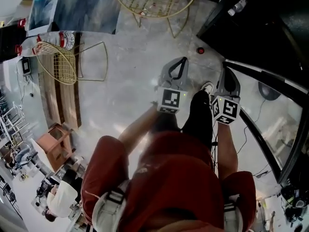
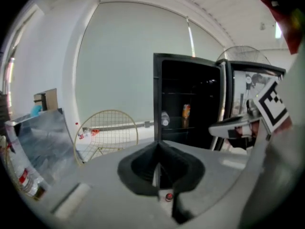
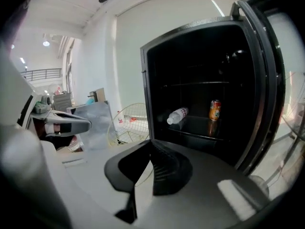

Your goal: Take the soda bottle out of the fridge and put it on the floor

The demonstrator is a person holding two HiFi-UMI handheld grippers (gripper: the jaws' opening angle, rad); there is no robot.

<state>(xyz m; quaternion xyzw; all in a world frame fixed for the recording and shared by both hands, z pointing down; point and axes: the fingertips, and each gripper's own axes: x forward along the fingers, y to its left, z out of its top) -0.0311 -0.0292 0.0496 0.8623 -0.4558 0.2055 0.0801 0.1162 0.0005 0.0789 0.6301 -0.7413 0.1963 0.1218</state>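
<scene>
Fridge [image 3: 144, 94] door opened, plastic bottle [image 3: 177, 115] laid flat on shelf [image 3: 198, 126], orange can [image 3: 215, 110] stood near, left gripper [image 2: 157, 146] and right gripper [image 3: 150, 143] pressed together, nothing pinched.

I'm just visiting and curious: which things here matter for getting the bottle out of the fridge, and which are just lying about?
Job: open fridge; bottle lying inside it; floor; left hand-held gripper; right hand-held gripper.
Lying about: orange can near the bottle; wire chair; small red object on the floor.
</scene>
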